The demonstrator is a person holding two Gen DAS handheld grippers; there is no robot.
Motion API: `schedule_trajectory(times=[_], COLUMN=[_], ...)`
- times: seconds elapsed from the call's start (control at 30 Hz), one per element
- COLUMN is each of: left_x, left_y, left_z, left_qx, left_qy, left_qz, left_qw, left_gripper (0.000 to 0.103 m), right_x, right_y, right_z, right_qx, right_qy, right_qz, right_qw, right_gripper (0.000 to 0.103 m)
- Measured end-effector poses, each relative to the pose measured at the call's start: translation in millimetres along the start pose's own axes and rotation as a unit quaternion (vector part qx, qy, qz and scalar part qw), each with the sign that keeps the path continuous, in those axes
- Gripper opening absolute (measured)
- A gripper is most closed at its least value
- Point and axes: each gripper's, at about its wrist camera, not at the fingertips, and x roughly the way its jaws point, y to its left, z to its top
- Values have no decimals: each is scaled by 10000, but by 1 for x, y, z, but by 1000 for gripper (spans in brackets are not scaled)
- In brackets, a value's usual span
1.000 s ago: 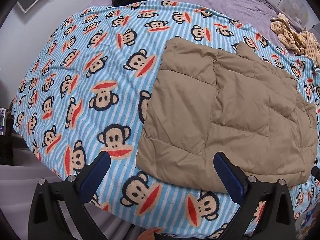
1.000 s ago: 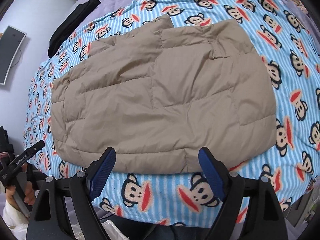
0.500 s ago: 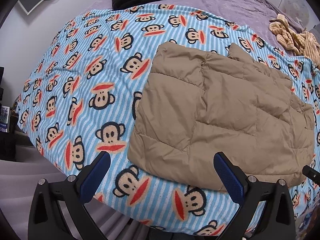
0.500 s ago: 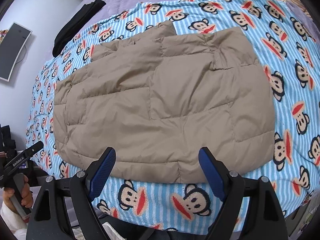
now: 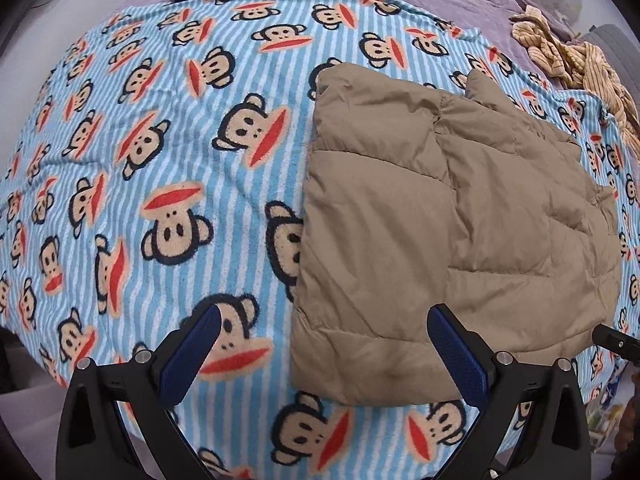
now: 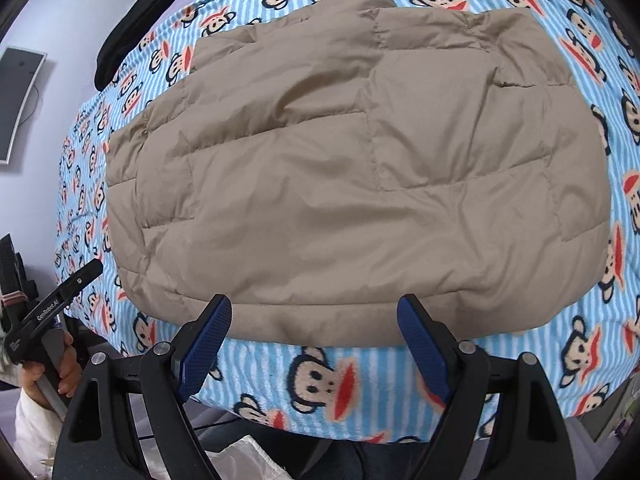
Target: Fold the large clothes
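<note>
Left wrist view: the left gripper (image 5: 320,354) has been brought lower and nearer; its jaws stand wide and empty over the near left corner of the tan puffer jacket (image 5: 460,220), lying folded on the monkey blanket (image 5: 168,160) on the bed.
Right wrist view: the right gripper (image 6: 314,342) has likewise been lowered, wide and empty, to the jacket's near hem.
Meaning: a two-handed grasp for the next fold is probably being set up; contact cannot be confirmed.

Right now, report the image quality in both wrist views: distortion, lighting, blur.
Left wrist view: strong fisheye bulge, dark corners; even soft light, no glare; the tan quilted jacket and monkey blanket are sharp, and the left gripper is crisp. Right wrist view: same barrel warp bending the blanket stripes; the jacket is sharp, with slight softness on the blanket near the right gripper.
</note>
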Motion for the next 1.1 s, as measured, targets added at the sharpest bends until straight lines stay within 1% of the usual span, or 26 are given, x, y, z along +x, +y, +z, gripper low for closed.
schedule_trajectory(times=[0.1, 0.17, 0.23, 0.3, 0.33, 0.4, 0.47, 0.53, 0.63, 0.7, 0.73, 0.77, 0.8, 0.83, 0.87, 0.9, 0.93, 1.03, 1.07, 1.1], left_x=[26, 47, 69, 86, 93, 102, 110, 114, 118, 118, 117, 115, 112, 110, 107, 100, 93, 71, 62, 53], left_y=[22, 32, 37, 33, 28, 16, 2, -11, -22, -24, -24, -24, -24, -23, -22, -23, -25, -28, -28, -28], left_z=[15, 24, 33, 41, 45, 54, 61, 67, 71, 72, 72, 71, 70, 71, 72, 72, 72, 72, 71, 71], left_qx=[193, 270, 298, 370, 436, 602, 737, 879, 1008, 1040, 1040, 1052, 1010, 900, 840, 863, 911, 915, 848, 788], left_qy=[266, 498, 741, 899, 941, 947, 960, 983, 1007, 1042, 1025, 1017, 1060, 1157, 1182, 1138, 1097, 997, 980, 953], left_qz=[-321, -732, -1240, -1804, -2022, -2327, -2480, -2534, -2534, -2483, -2451, -2505, -2729, -2967, -3060, -3046, -3000, -2944, -2967, -3003], left_qw=[9989, 9957, 9891, 9788, 9738, 9661, 9612, 9583, 9568, 9574, 9584, 9570, 9508, 9436, 9409, 9417, 9432, 9461, 9461, 9458], left_gripper=[103, 103, 103, 103, 103, 103, 103, 103, 103, 102, 97, 80, 54, 44, 34, 30, 29, 27, 27, 27], right_x=[13, 19, 24, 29, 30, 32, 34, 36, 36, 34, 33, 32, 30, 28, 26, 24, 22, 16, 13, 10], right_y=[17, 27, 35, 41, 43, 48, 50, 50, 47, 45, 44, 43, 41, 39, 37, 36, 35, 30, 28, 25], right_z=[-4, -6, -7, -8, -7, -4, -1, 4, 10, 14, 15, 17, 18, 20, 21, 23, 25, 33, 36, 39], right_qx=[220, 359, 470, 517, 510, 468, 440, 444, 518, 529, 518, 506, 498, 499, 501, 497, 488, 450, 442, 429], right_qy=[-8, -34, -27, 23, 43, 73, 80, 83, 53, 1, -23, -43, -79, -122, -168, -216, -276, -523, -655, -781], right_qz=[-24, -55, -77, -124, -158, -248, -284, -323, -303, -274, -268, -261, -232, -174, -121, -93, -83, -142, -172, -144], right_qw=[9998, 9993, 9989, 9986, 9986, 9986, 9986, 9985, 9982, 9982, 9983, 9984, 9985, 9985, 9985, 9985, 9984, 9975, 9967, 9959], right_gripper=[87, 87, 87, 87, 87, 87, 87, 87, 87, 87, 87, 87, 87, 87, 87, 87, 87, 87, 84, 76])
